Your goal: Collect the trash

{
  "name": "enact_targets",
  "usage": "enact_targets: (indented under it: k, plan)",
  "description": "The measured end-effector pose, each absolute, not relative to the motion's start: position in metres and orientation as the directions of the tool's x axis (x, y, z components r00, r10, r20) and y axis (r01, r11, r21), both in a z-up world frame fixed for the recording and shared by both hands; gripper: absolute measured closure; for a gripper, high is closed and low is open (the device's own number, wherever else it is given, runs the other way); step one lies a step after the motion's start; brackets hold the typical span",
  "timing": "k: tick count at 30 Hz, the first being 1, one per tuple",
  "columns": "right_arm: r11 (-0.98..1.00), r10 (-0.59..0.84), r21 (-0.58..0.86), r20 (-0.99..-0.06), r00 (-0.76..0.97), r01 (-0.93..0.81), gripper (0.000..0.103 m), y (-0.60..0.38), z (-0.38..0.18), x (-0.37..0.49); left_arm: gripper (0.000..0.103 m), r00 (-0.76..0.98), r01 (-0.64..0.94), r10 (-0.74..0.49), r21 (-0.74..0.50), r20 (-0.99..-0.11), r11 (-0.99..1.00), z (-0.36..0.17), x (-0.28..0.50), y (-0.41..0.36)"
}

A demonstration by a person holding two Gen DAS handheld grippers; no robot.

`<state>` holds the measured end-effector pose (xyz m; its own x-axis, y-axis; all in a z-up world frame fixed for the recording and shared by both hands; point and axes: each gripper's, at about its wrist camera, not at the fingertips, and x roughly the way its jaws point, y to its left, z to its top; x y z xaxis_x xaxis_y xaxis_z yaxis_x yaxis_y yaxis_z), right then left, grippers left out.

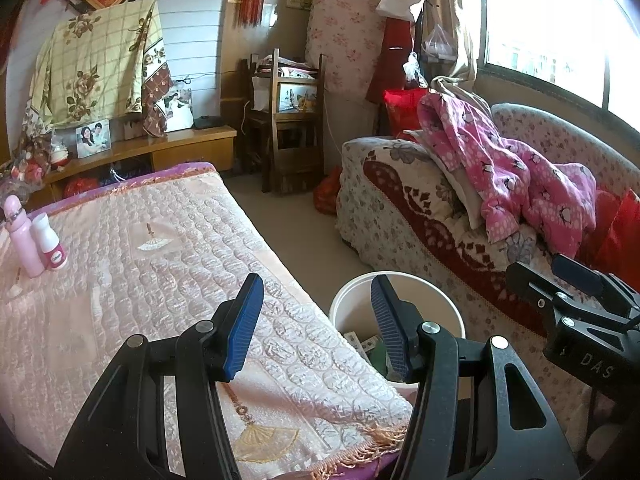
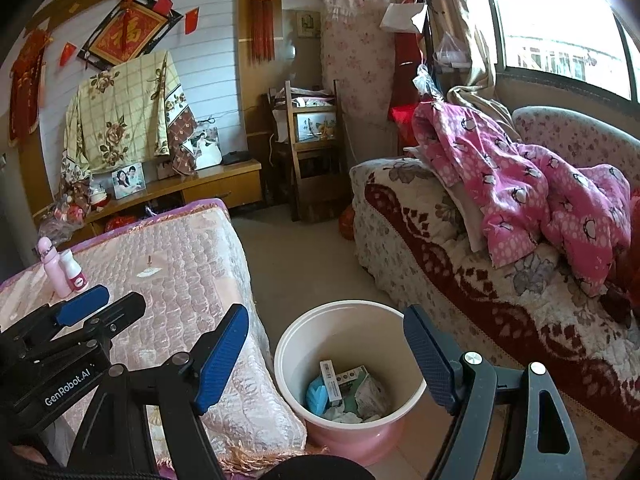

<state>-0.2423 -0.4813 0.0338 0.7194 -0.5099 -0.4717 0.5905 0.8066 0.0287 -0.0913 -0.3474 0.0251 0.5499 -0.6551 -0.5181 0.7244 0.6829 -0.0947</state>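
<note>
The right gripper is open and holds nothing. The bin sits just past it on the floor, with the trash inside (boxes and crumpled paper). The left gripper, near the bed's right edge, is open and empty too.

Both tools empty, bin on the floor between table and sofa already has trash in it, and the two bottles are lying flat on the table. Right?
Not quite: the two bottles stand upright at the far corner of the table, as the right wrist view shows. The rest holds: the left tool and right tool are empty, and the bin holds trash.
</note>
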Motion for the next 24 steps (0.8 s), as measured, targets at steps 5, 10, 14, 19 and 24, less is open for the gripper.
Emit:
enact_targets:
  k: [5,10,14,19,24]
  plan:
    - [0.807,-0.509,0.029,-0.473,0.719,0.59,0.025,-0.4817,0.0323,-0.2424,0.048,0.55,0.724,-0.654,-0.093,-0.52,0.684,0.0248,-0.0919,-0.3482]
    - [0.808,-0.506,0.028,-0.478,0.718,0.588,0.025,-0.4815,0.0303,-0.2403,0.048,0.552,0.72,-0.651,-0.097,-0.521,0.688,0.0246,-0.0913,-0.3466]
    - [0.809,-0.503,0.027,-0.483,0.716,0.587,0.025,-0.4802,0.0273,-0.2385,0.048,0.553,0.72,-0.651,-0.095,-0.521,0.688,0.0245,-0.0907,-0.3462]
    - [0.81,-0.5,0.03,-0.487,0.716,0.586,0.024,-0.4816,0.0263,-0.2373,0.048,0.556,0.719,-0.648,-0.089,-0.521,0.689,0.024,-0.0899,-0.346]
    - [0.81,-0.5,0.03,-0.488,0.716,0.586,0.024,-0.4813,0.0259,-0.2374,0.048,0.553,0.721,-0.649,-0.09,-0.523,0.687,0.0235,-0.09,-0.3459]
